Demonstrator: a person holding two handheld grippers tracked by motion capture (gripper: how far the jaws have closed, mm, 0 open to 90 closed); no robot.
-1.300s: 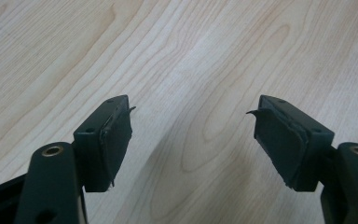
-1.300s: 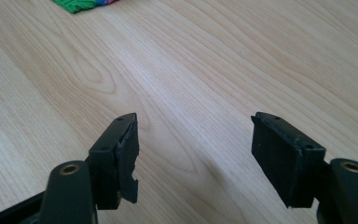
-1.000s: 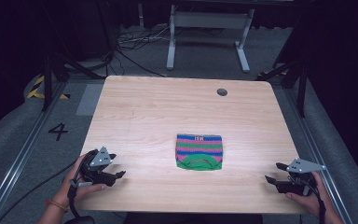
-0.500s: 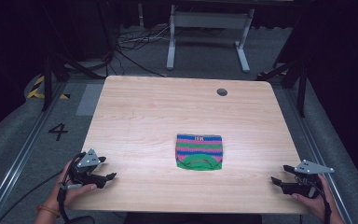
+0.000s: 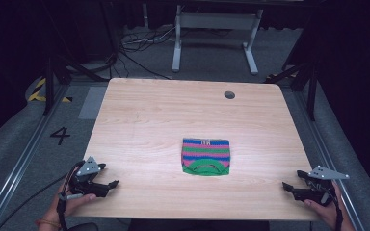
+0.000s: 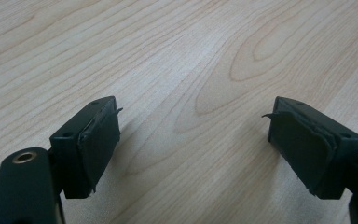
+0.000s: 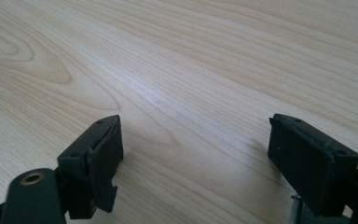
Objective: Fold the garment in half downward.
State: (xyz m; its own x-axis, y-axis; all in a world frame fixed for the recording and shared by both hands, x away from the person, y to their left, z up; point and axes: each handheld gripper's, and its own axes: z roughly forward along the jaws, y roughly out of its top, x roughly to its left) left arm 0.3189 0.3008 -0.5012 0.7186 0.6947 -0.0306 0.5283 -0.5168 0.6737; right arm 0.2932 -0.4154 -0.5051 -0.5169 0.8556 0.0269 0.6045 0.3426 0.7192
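Observation:
A folded striped garment point(image 5: 205, 156) in pink, blue and green lies flat on the wooden table point(image 5: 173, 120), a little right of the middle. My left gripper point(image 5: 110, 185) rests low at the front left corner, jaws wide open with nothing between them point(image 6: 193, 135). At the front right edge my right gripper point(image 5: 288, 187) is also open and empty point(image 7: 196, 149). Both are well apart from the garment. A hand holds each gripper from below.
A round cable hole point(image 5: 229, 95) sits near the table's far right edge. Beyond the table stand a white metal frame point(image 5: 214, 29) and loose cables point(image 5: 135, 43) on the grey floor. A "4" marking point(image 5: 60, 135) is on the floor at left.
Both grippers have drawn back toward the near edge of the table and outward, away from the garment. The garment has not moved.

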